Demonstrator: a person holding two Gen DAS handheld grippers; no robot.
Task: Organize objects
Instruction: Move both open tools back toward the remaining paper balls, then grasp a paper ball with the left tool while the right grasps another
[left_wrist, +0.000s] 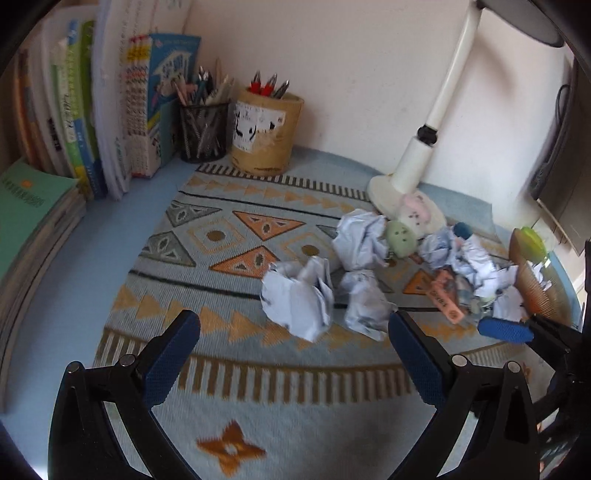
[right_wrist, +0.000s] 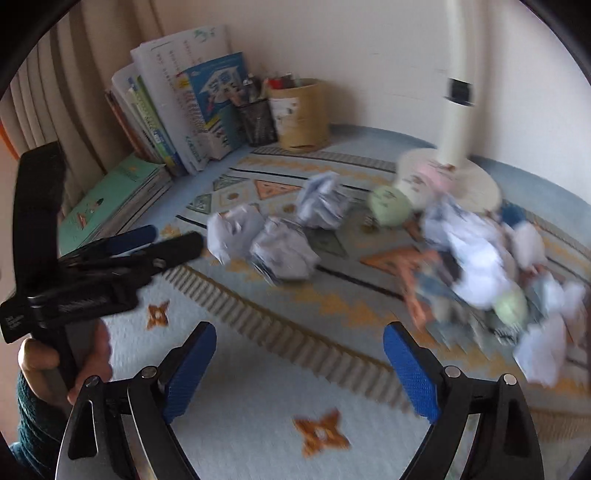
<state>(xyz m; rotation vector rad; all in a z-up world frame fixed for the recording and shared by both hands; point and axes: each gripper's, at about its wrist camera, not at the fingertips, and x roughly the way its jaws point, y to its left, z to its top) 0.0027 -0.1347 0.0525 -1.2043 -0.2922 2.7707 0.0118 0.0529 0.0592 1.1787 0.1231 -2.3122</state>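
While both claws are spread and holding nothing, left claw (left_wrist: 293, 334) has two crumpled white paper balls (left_wrist: 297, 297) just ahead between its tips; right claw (right_wrist: 299, 341) hangs short of the pile. Risk, as I judge it: closing early catches the patterned woven mat (left_wrist: 229, 369) on the tabletop, or nudges a light ball toward the green round plush toy (left_wrist: 400, 240) and white lamp base (left_wrist: 384, 192) beyond.

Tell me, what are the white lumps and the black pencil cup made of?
The white lumps look like crumpled paper: matte, sharply creased, with faint print. The black pencil cup looks like wire mesh, probably metal, since pens show through its tiny holes.
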